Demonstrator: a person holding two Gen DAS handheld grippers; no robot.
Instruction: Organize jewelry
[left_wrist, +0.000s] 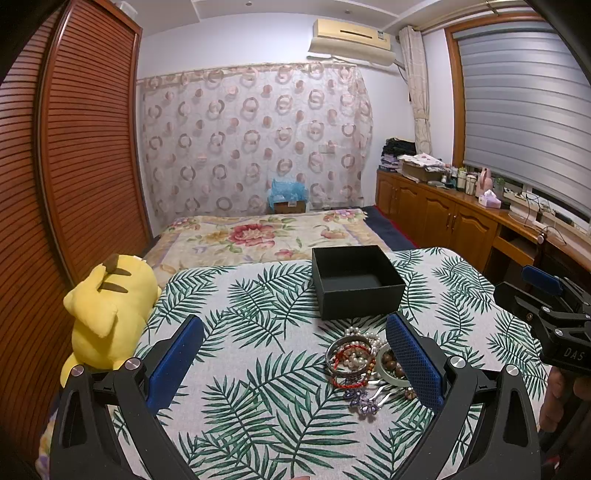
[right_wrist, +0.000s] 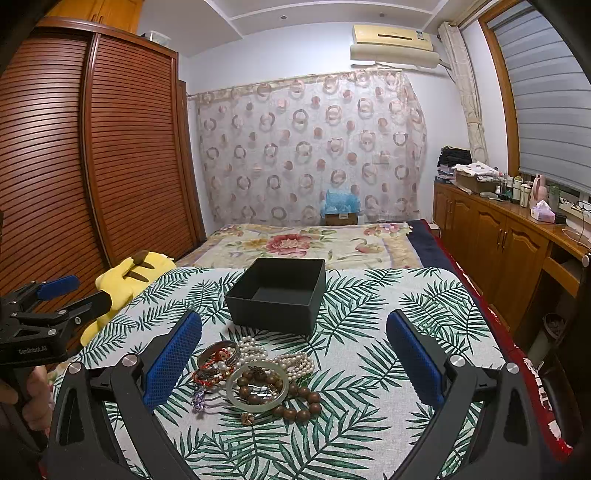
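- The left gripper (left_wrist: 295, 365) hangs above the leaf-print tablecloth (left_wrist: 240, 406) with its 2 blue-padded fingers spread wide, grasping nothing.
- The right gripper (right_wrist: 295, 363) is likewise spread wide and bare, its fingers either side of the jewelry pile (right_wrist: 255, 376).
- The pile lies on the cloth just in front of the black box (right_wrist: 277, 295): pearl strands (right_wrist: 295, 363), a pale jade bangle (right_wrist: 257, 387), brown wooden beads (right_wrist: 295, 404), a red cord bracelet (right_wrist: 207, 373).
- The box stands open on the cloth.
- A yellow plush toy (left_wrist: 107, 314) lies at the cloth's left edge.
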